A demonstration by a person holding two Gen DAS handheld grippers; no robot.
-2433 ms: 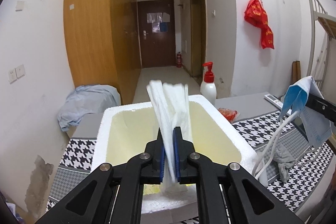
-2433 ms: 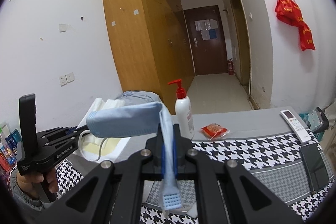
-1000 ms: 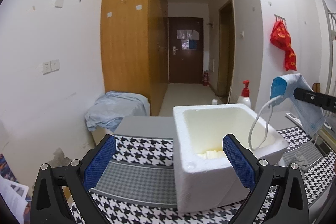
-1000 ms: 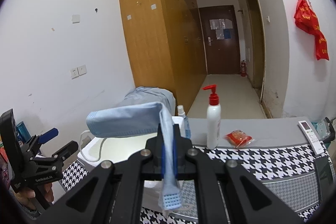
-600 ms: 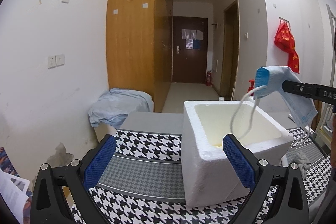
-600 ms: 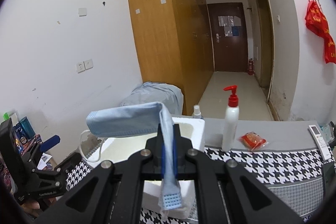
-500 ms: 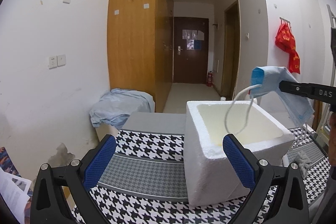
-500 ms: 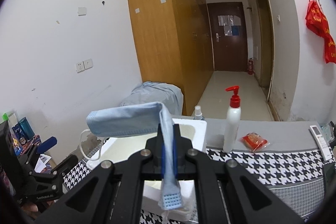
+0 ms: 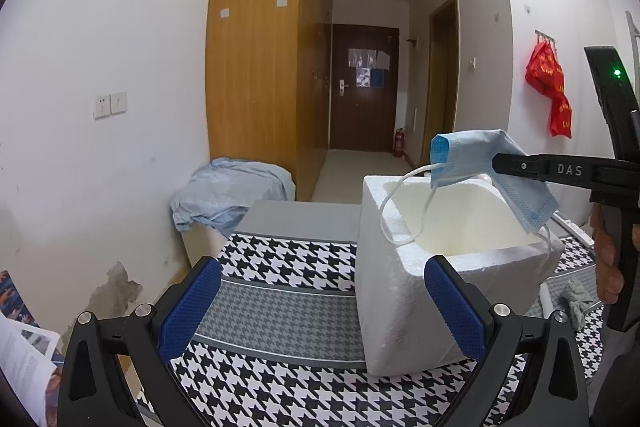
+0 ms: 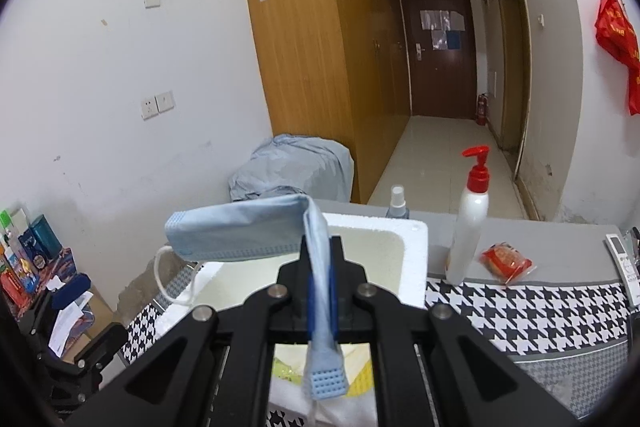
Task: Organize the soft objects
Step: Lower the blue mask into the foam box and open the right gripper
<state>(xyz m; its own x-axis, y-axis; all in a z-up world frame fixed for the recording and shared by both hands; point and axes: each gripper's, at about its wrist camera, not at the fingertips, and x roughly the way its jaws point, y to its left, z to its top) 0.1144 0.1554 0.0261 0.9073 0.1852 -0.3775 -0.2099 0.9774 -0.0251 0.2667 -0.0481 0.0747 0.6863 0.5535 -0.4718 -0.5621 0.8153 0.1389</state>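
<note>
Box [image 9: 404,291]: white foam, thick-walled, squarish, open-topped, grainy surface with a pale yellowish inside; stands on a cloth [image 9: 280,267] of black-and-white houndstooth with grey bands, which covers a grey table [image 9: 304,217].

Mask [image 9: 480,163]: light blue pleated fabric, soft, folded over, with white elastic loops; hangs above the box's open top; one loop droops against the near inner rim, the other over the box's right edge; in the right wrist view the mask [image 10: 240,233] drapes sideways to the left above the box [image 10: 416,259], its lower end hanging below the fingers.

Right gripper [image 10: 320,279]: black frame, blue ribbed pads, pressed together on the mask's folded middle; seen from the left wrist as a black bar [image 9: 540,169] reaching in from the right above the box, held by a hand [image 9: 608,259].

Left gripper [image 9: 320,307]: black frame, blue ribbed pads standing wide apart with nothing between them; low and in front of the box, the right pad overlapping the box's near corner.

Behind the box: white pump bottle [image 10: 470,223] with red top, upright; small spray bottle [image 10: 398,205]; red crinkled packet [image 10: 506,261] on the grey table.
</note>
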